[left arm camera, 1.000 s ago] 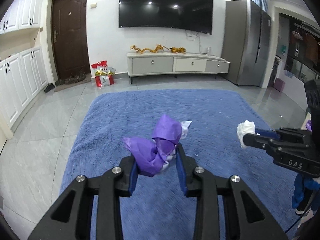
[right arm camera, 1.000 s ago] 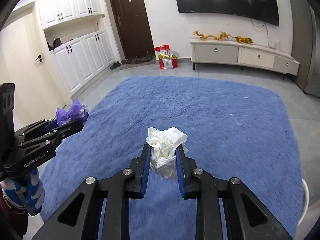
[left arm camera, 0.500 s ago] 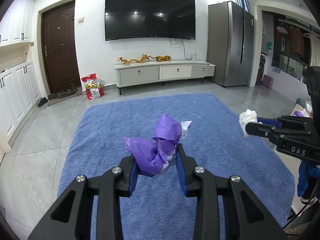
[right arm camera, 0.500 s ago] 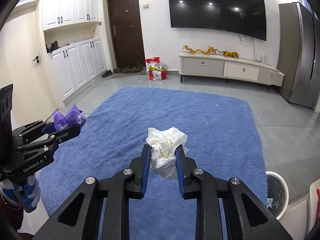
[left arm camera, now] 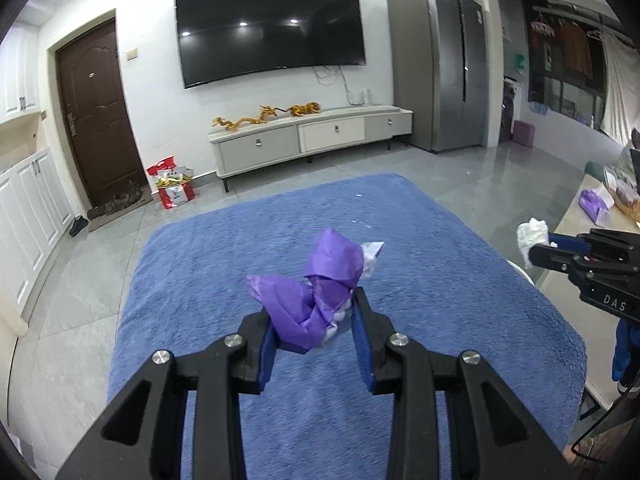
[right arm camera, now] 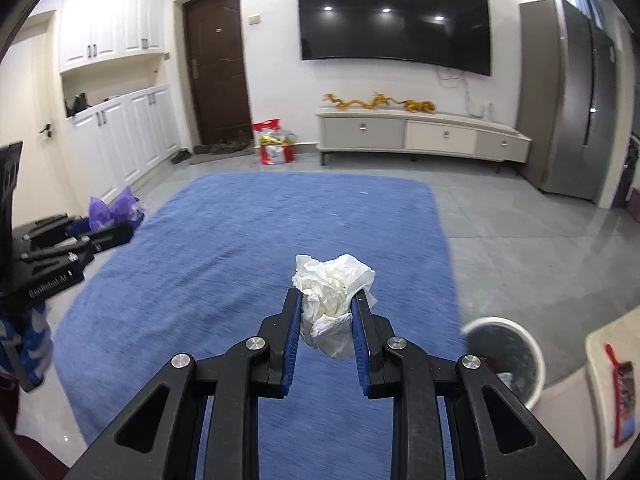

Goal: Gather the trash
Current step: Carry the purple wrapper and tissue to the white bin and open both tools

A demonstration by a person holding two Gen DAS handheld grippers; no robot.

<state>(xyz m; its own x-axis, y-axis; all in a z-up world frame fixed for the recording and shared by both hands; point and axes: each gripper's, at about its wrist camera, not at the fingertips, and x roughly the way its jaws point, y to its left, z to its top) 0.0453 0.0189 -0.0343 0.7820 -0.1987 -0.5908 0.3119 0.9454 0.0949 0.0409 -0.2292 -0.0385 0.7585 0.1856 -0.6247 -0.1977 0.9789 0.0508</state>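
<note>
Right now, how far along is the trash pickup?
Pickup looks done: the left gripper is shut on the crumpled purple wrapper, and the right gripper is shut on the crumpled white tissue. Both are held above the blue rug. Left: dropping both into the white round bin, in view at lower right of the right wrist camera.
</note>
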